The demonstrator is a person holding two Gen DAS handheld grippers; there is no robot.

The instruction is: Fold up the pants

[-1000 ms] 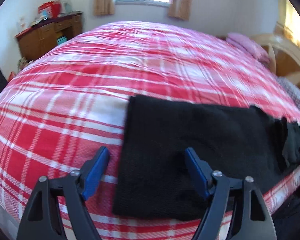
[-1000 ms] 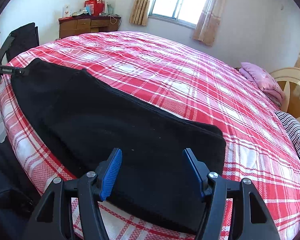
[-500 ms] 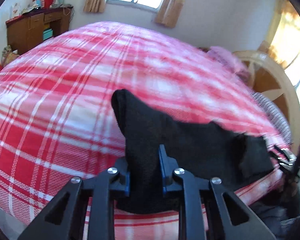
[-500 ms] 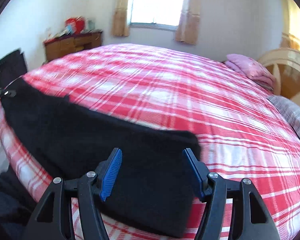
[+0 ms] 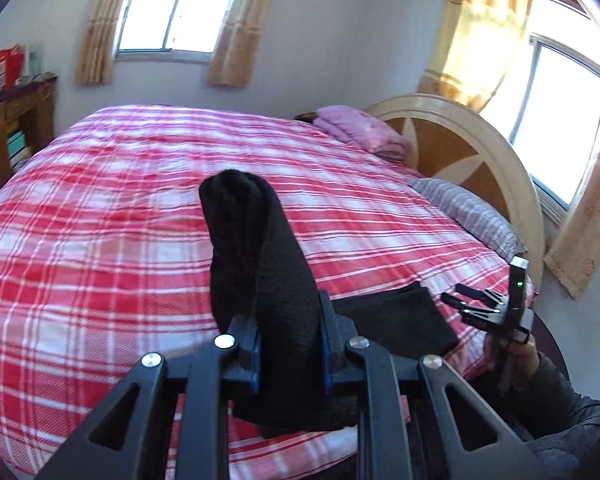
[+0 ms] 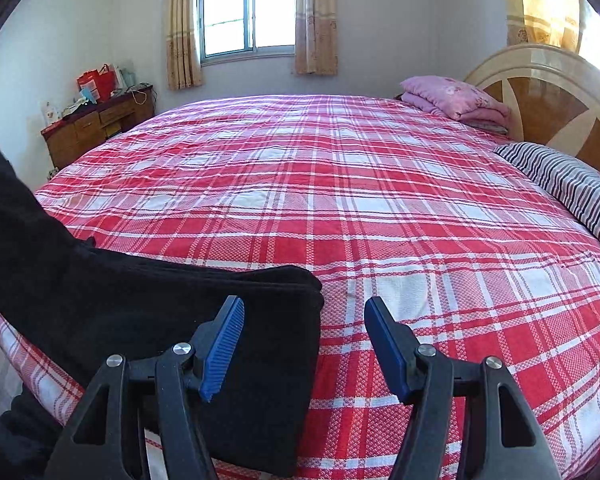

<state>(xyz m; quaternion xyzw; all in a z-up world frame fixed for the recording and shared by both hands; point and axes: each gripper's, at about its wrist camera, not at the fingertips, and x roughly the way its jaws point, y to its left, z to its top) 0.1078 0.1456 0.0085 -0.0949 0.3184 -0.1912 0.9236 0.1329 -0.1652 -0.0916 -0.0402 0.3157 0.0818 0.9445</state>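
Left wrist view: the left gripper (image 5: 288, 344) is clenched on one end of the black pants (image 5: 260, 264), and the cloth stands up out of the jaws in a rounded bunch above the red plaid bedspread (image 5: 100, 240).
Pants, lifted end: pinched between the blue pads, several layers thick by the look of it — a firm hold, in my judgement, though a bulky one.
Pants, resting end: flat on the bedspread near its front edge, low and to the right in this view, just beside the right gripper (image 5: 476, 304).
Right wrist view: the right gripper (image 6: 304, 344) is released, jaws wide and empty, its left finger over the corner of the pants (image 6: 140, 312) and its right finger over bare plaid.
Step in hand: carrying the lifted end over toward the resting end to halve the length.
How to do it well: keep the pinch steady and sweep the cloth in a low arc — a high lift would let the layers sag apart.
Right gripper's part: likely best pressed on the resting corner so it does not drag.
Landing: edges should meet squarely before letting go.
Risk: the bunched end may land twisted.
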